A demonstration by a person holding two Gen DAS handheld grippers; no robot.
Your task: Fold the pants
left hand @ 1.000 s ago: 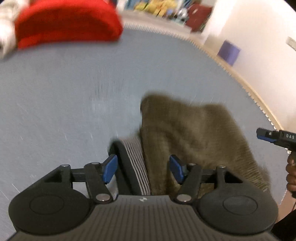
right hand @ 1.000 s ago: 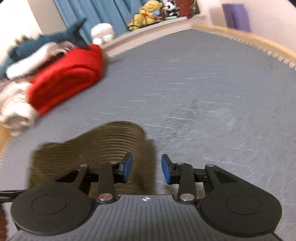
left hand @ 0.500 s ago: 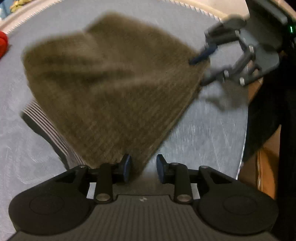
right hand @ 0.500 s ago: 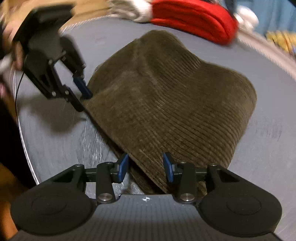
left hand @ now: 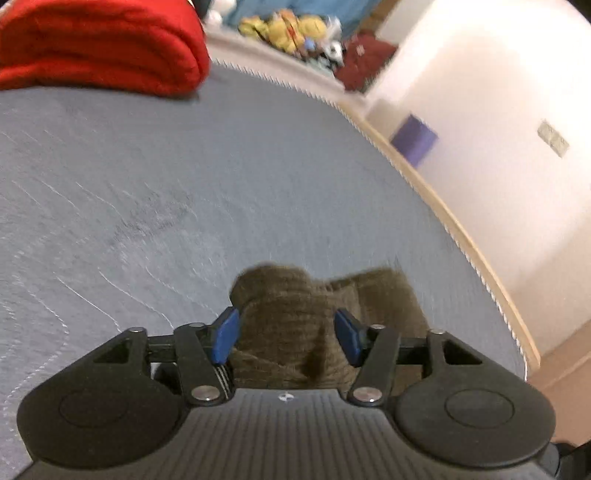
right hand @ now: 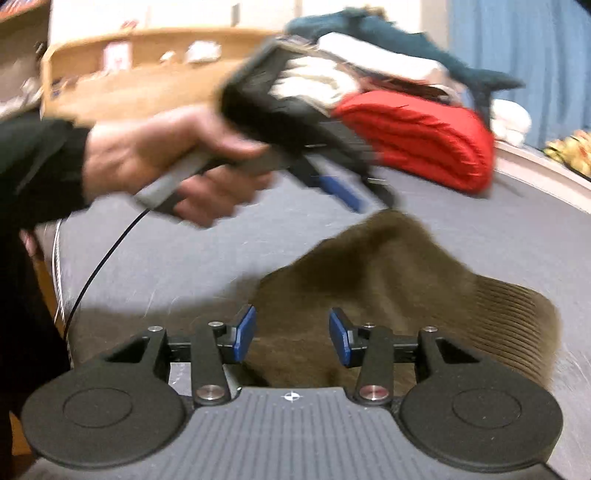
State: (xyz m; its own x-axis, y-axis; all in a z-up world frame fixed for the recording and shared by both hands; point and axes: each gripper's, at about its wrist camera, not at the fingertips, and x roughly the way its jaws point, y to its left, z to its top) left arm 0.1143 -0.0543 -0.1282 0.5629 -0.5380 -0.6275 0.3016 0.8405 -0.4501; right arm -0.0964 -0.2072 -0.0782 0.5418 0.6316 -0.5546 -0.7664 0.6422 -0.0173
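The brown corduroy pants [left hand: 295, 314] lie bunched on the grey mattress [left hand: 147, 184]. My left gripper [left hand: 287, 339] is low over their near end, its jaws opening; the cloth sits between the blue pads [left hand: 225, 338] without being pressed. In the right wrist view the pants [right hand: 388, 277] rise to a loose peak, with a ribbed fold at the right. My right gripper [right hand: 292, 334] is at their near edge, its jaws opening with cloth between them. A hand [right hand: 177, 155] holds the left gripper [right hand: 364, 194] just above that peak.
A folded red blanket [left hand: 103, 48] lies at the far end of the mattress, seen as the red blanket [right hand: 417, 140] with white cloth and a blue plush shark [right hand: 388, 33] behind. Plush toys [left hand: 288, 29] line a ledge. The mattress edge [left hand: 461, 236] runs along the right, near a white wall.
The left gripper's jaws narrowed on the pants' corner, then widened, and its view swung up toward the far end. The right gripper rolled and shifted; the left gripper now hovers above the pants.
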